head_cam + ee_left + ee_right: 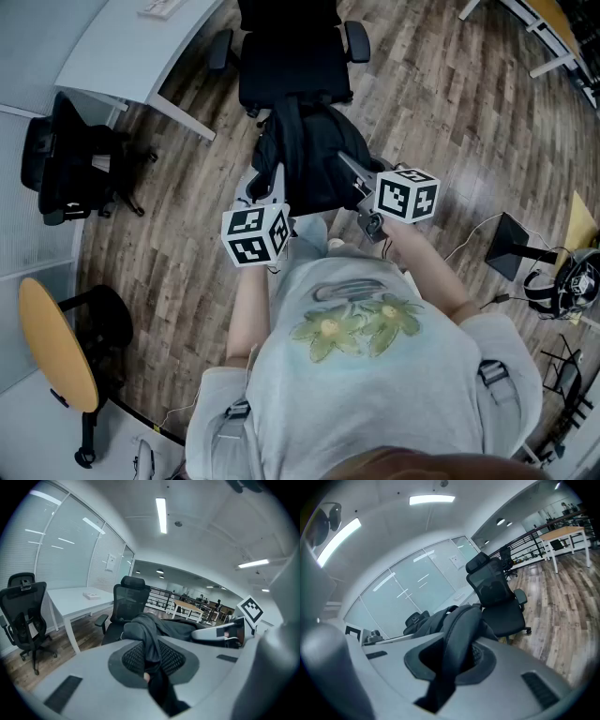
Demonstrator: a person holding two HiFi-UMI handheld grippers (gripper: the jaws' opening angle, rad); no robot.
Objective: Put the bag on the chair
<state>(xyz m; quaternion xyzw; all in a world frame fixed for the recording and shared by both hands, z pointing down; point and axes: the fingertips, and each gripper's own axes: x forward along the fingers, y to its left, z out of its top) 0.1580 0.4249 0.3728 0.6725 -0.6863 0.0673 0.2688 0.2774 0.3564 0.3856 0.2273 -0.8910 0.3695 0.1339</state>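
A black bag (302,155) hangs off the floor between my two grippers, just in front of a black office chair (291,56) with an empty seat. My left gripper (265,185) is shut on one dark strap (152,651) of the bag. My right gripper (354,171) is shut on another strap (457,641). In the left gripper view the bag's body (171,627) bulges past the jaws, with the chair (127,604) behind it. In the right gripper view the chair (499,602) stands beyond the bag (436,620).
A white desk (131,56) stands at the upper left, with a second black chair (70,169) beside it. A yellow-topped stool (56,347) is at the lower left. A black stand (516,248) and headphones (572,281) sit on the wooden floor at the right.
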